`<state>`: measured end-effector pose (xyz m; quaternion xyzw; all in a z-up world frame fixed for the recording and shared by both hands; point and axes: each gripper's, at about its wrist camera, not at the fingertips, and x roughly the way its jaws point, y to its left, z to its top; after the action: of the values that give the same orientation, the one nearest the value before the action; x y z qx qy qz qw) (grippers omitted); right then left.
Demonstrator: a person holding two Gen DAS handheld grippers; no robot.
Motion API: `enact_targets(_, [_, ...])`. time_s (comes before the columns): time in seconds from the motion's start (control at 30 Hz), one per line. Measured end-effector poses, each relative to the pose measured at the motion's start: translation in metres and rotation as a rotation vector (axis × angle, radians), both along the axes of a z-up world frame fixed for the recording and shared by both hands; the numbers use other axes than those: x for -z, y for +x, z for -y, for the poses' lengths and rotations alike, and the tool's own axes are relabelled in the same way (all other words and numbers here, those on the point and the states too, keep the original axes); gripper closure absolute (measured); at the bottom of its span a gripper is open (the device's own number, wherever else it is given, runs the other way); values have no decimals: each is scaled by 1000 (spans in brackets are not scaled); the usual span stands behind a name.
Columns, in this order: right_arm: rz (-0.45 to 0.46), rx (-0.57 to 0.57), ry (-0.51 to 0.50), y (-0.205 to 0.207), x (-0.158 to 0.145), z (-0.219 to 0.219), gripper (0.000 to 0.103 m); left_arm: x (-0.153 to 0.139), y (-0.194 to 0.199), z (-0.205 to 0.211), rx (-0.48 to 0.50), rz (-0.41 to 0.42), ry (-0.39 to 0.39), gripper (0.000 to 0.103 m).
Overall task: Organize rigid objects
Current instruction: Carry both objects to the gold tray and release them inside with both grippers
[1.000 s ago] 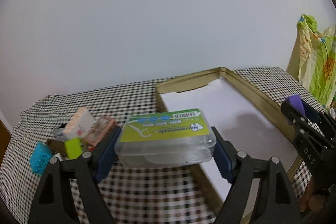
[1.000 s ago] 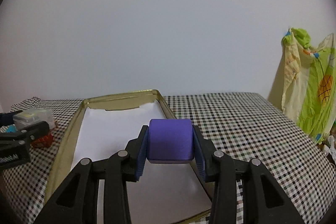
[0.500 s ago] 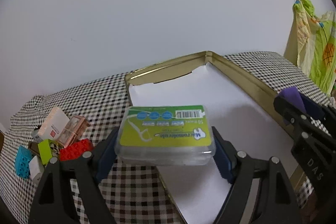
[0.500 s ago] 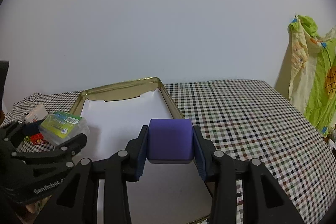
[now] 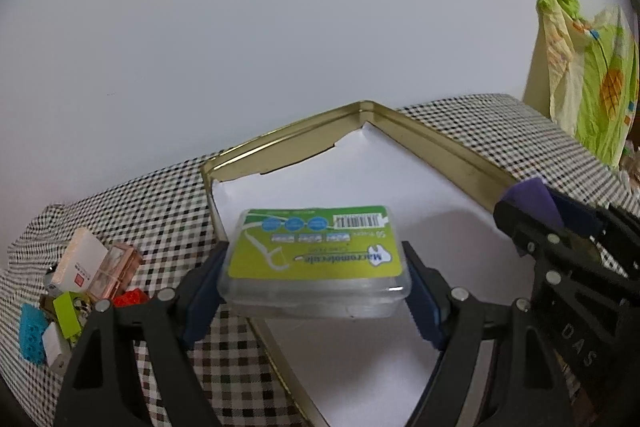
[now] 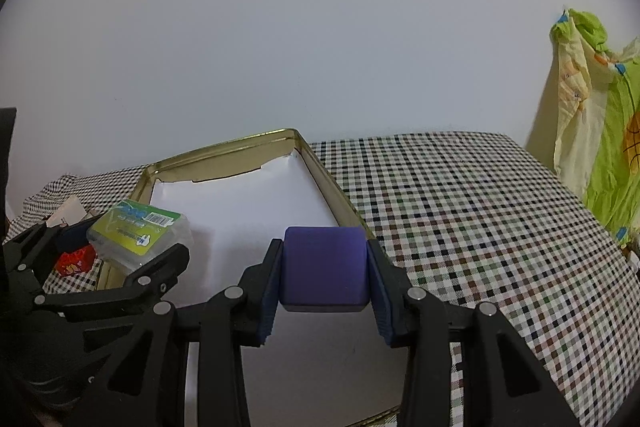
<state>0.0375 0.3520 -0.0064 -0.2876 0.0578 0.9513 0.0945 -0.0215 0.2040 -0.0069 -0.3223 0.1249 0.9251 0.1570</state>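
The clear box [image 5: 316,263] with the green label sits between the blue pads [image 5: 202,297] of my left gripper [image 5: 314,291]. The pads press on its two short ends, so I have hold of it. It hangs in the air over the left edge of the gold tray [image 5: 436,147], part above the white paper [image 5: 400,183] in the tray and part above the checked cloth [image 5: 168,195]. The label faces up and the box tips a little down toward me.

My right gripper [image 6: 324,271] holds the purple block [image 6: 324,267]. Its pads squeeze the block on both sides. The block hangs over the white paper, close to the tray's right wall.

Both grippers point forward and down at the tray. The left one is on the left side, the right one on the right side, near each other but not touching.

A pile of small toys [image 5: 76,287] lies on the cloth left of the tray. A green and yellow cloth [image 6: 600,131] hangs far to the right.
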Motion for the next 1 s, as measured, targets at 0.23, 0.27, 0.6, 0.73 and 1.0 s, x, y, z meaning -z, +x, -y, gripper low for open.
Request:
enact_targets(0.23, [29,-4,-8,-3,3,0,60,6,6,-7,15,-45,-90,22])
enact_targets(0.27, [30,-3,-11,-3,4,0,60,6,6,-7,24,-45,-90,22])
enact_targets(0.6, [25,7,-36,-1,5,-3,60,10,15,-18,218,34,-21,22])
enact_targets(0.73, [41,10,-55,-2,8,-7,60,16,11,-21,208,62,-42,21])
enact_targets(1.0, [51,11,-71,-2,11,-7,57,6,15,-14,181,9,-10,1])
